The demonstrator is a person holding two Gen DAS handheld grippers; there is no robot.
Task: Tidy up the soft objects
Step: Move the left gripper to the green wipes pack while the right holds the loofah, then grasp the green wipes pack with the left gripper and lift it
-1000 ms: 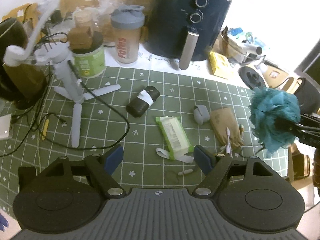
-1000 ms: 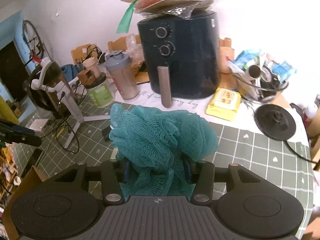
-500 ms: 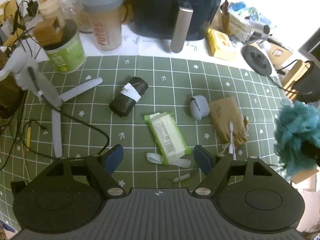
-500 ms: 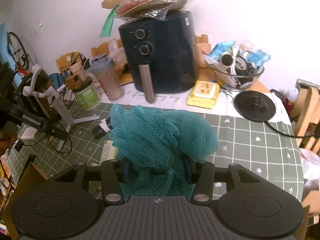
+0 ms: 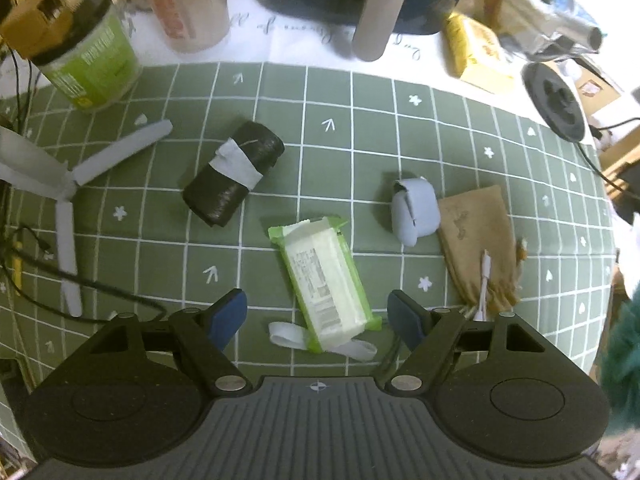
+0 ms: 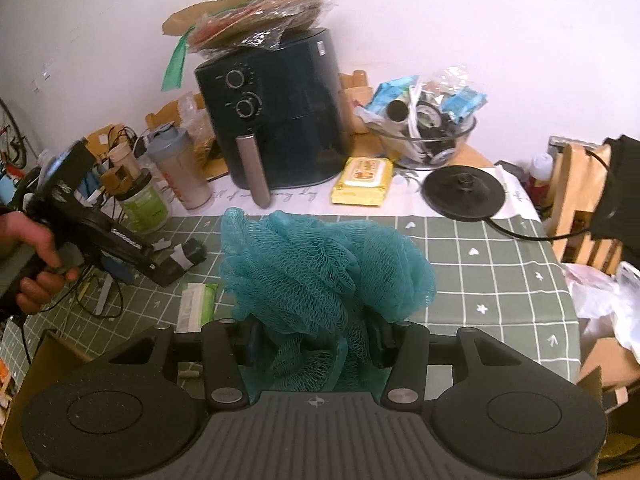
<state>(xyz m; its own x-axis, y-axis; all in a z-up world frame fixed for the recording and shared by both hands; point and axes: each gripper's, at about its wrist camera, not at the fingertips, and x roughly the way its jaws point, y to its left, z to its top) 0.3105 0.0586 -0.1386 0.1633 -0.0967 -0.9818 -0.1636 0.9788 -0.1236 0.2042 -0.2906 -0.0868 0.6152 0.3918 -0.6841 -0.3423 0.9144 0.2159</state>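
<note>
My right gripper is shut on a teal mesh bath sponge and holds it above the green checked table; the sponge's edge shows at the far right of the left wrist view. My left gripper is open and empty, low over a green wipes pack that lies between its fingers. A black roll with grey tape, a grey soft pouch and a brown cloth bag lie on the table beyond it. The left gripper also shows in the right wrist view.
A dark air fryer, a shaker bottle, a green tub, a yellow pack, a glass bowl and a black kettle base line the back. A white tripod and cables lie at the left.
My left gripper has moved forward and down toward the wipes pack. My right gripper has pulled back and to the right with the sponge still in it.
</note>
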